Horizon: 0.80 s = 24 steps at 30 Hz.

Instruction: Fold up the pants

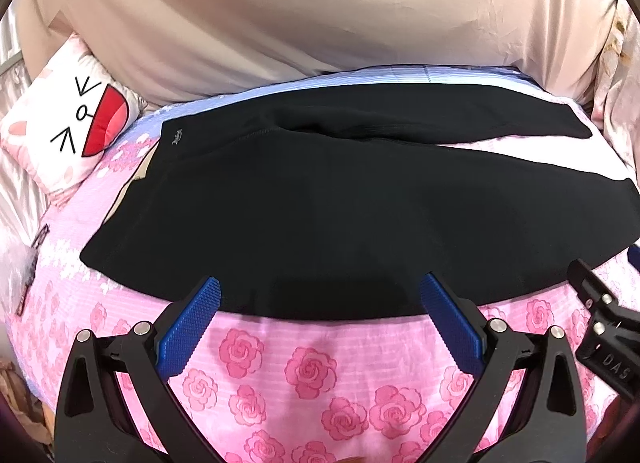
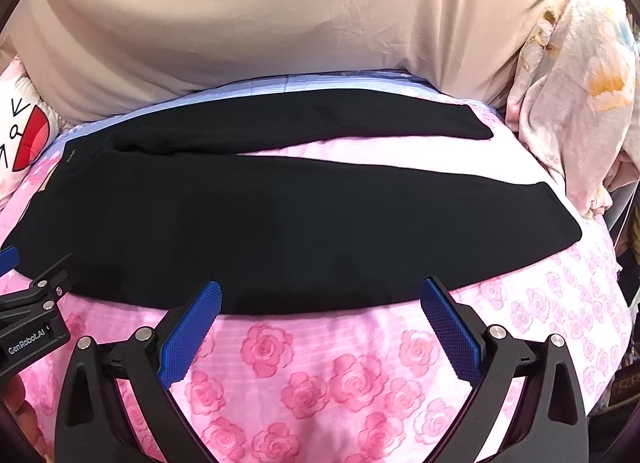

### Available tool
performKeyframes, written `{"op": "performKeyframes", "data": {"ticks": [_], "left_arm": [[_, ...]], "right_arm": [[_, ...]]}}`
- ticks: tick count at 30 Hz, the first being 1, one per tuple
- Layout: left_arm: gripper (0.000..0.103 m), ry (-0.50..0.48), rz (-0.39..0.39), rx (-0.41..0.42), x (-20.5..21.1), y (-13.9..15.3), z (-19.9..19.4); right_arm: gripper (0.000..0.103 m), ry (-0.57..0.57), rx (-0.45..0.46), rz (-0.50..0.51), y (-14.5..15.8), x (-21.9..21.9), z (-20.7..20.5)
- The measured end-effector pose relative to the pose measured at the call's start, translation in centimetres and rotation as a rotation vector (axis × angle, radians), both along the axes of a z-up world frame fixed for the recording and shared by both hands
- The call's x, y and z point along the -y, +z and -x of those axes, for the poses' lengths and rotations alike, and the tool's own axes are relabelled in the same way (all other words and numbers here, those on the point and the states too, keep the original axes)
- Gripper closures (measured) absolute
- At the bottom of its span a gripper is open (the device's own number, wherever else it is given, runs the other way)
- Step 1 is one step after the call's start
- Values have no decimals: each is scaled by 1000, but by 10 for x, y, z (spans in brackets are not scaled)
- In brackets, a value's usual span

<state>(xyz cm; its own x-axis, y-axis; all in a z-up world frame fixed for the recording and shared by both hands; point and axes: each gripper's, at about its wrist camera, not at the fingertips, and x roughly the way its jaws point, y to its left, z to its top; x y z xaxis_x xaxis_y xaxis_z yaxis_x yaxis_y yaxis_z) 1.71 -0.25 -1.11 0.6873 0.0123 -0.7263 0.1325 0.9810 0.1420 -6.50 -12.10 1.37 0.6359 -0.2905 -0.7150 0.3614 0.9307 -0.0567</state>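
Note:
Black pants (image 1: 320, 203) lie flat across a pink rose-print bed cover (image 1: 312, 375), waist to the left, both legs running right and spread apart in a narrow V. In the right wrist view the same pants (image 2: 280, 223) fill the middle, with the near leg's hem at the right. My left gripper (image 1: 320, 291) stands open just above the pants' near edge, nothing between its blue pads (image 1: 188, 327). My right gripper (image 2: 320, 295) is also open at the near edge of the near leg. The right gripper's body (image 1: 604, 327) shows at the left view's right side.
A beige duvet (image 1: 320, 15) is heaped behind the pants. A cat-face pillow (image 1: 68, 123) lies at the back left. A floral blanket (image 2: 572, 103) is bunched at the right. The bed cover (image 2: 320, 375) runs to the near edge. The left gripper's body (image 2: 32, 323) sits at the left.

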Motion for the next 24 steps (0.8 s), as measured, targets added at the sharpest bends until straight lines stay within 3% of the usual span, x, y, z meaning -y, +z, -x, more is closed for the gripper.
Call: {"op": "performKeyframes", "data": {"ticks": [6,24], "left_arm": [[5,-9,-6,-2,8,1,-13],[5,17,-35,-14,21,-6,-47]], "right_arm": [[5,-21,12,3,10,17,-13],[5,-31,-29,-58,-9,42,-43]]}}
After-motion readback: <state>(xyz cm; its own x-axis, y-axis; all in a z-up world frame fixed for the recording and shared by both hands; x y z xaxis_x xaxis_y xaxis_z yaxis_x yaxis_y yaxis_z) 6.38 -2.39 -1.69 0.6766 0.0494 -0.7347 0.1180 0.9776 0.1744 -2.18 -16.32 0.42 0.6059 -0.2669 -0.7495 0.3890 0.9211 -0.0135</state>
